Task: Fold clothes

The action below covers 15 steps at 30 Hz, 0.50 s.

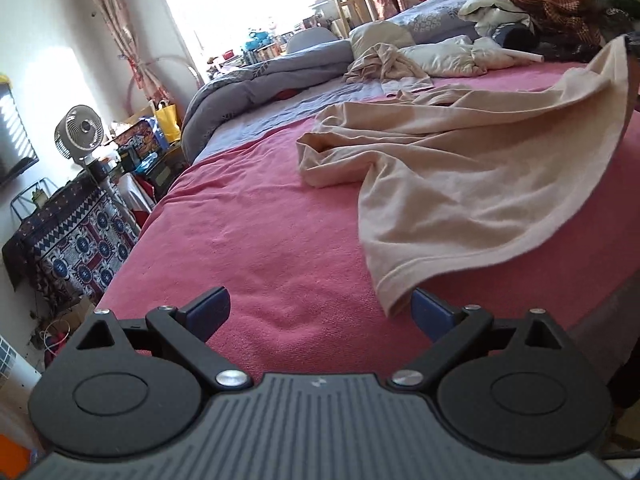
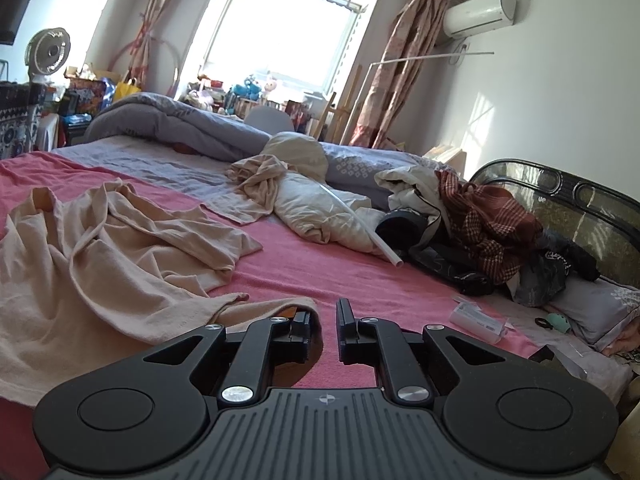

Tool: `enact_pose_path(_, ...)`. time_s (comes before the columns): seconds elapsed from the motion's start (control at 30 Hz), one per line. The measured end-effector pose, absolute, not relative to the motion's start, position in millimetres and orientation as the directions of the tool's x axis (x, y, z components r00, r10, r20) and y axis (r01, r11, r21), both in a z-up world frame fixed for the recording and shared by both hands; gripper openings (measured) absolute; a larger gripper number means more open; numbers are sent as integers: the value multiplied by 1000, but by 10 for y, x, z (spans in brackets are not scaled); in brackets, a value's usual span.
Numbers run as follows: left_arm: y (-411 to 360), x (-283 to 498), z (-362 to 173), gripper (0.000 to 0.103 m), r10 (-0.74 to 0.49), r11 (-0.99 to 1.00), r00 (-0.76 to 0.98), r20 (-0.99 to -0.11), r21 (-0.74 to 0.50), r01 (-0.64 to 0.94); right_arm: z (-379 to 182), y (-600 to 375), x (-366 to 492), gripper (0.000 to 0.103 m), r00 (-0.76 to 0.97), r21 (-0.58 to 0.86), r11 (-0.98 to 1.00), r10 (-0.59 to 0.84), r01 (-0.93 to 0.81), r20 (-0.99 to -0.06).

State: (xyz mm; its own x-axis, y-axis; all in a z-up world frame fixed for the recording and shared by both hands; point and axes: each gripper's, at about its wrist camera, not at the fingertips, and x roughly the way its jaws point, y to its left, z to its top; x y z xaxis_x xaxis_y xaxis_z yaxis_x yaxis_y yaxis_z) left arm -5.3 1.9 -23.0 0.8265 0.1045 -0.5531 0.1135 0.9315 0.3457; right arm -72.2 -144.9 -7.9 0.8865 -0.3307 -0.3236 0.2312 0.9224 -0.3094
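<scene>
A beige garment (image 1: 460, 172) lies crumpled on the pink bedspread (image 1: 256, 232). In the left wrist view my left gripper (image 1: 320, 312) is wide open, and the garment's hemmed corner (image 1: 394, 292) hangs just over its right finger. The garment's far right edge is lifted toward the frame edge. In the right wrist view the same garment (image 2: 100, 248) spreads to the left, and a fold of its edge drapes over the left finger of my right gripper (image 2: 324, 320). The right jaws stand slightly apart with nothing between them.
A second beige garment (image 2: 260, 184) and white bedding (image 2: 320, 208) lie further back, with a grey duvet (image 2: 180, 128). A white tube (image 2: 376, 240), checked red cloth (image 2: 488, 216) and dark items sit by the headboard (image 2: 580, 204). A fan (image 1: 80, 132) and cluttered table (image 1: 76, 236) stand left of the bed.
</scene>
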Motion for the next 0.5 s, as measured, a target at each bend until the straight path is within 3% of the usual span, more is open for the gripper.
enact_pose_path(0.5,-131,240,-302,98,156,923,855,-495,380,52,-137,-1434,-701,14,881,-320,920,-332,225,-336)
